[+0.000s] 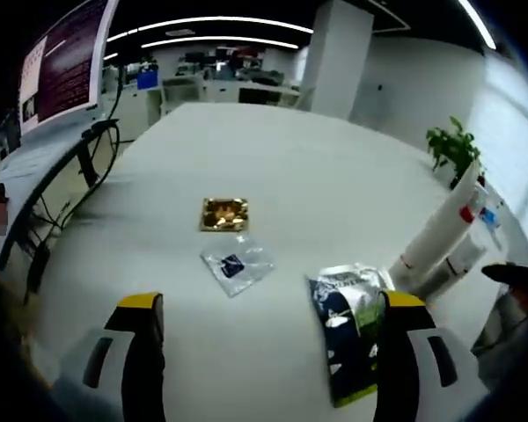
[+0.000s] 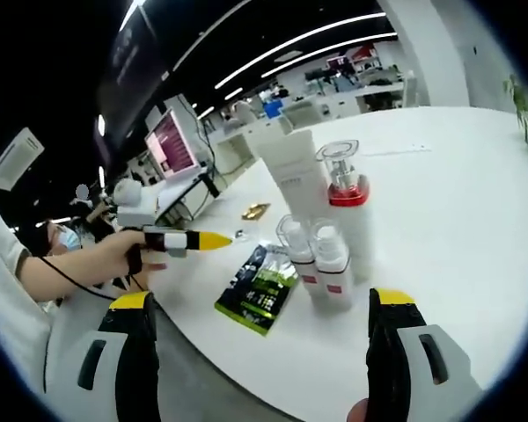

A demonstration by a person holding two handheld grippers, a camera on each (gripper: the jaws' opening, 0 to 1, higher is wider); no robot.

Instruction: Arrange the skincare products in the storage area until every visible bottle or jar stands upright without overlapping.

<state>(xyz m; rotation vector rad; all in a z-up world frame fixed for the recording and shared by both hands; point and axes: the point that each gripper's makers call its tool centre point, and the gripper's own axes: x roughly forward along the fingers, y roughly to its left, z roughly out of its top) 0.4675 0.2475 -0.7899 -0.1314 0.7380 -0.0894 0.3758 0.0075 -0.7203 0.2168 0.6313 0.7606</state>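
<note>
A group of white skincare bottles stands upright on the white table: a tall white tube, a pump bottle with a red collar, and two small clear-capped bottles in front. My right gripper is open, low before them with nothing between its jaws. In the left gripper view the same bottles sit at the right edge. My left gripper is open and holds nothing; a hand holds the left gripper out left of the bottles.
A dark green pouch lies flat beside the bottles. A small clear sachet and a gold packet lie mid-table. A potted plant stands far right. Desks and a monitor lie beyond the table edge.
</note>
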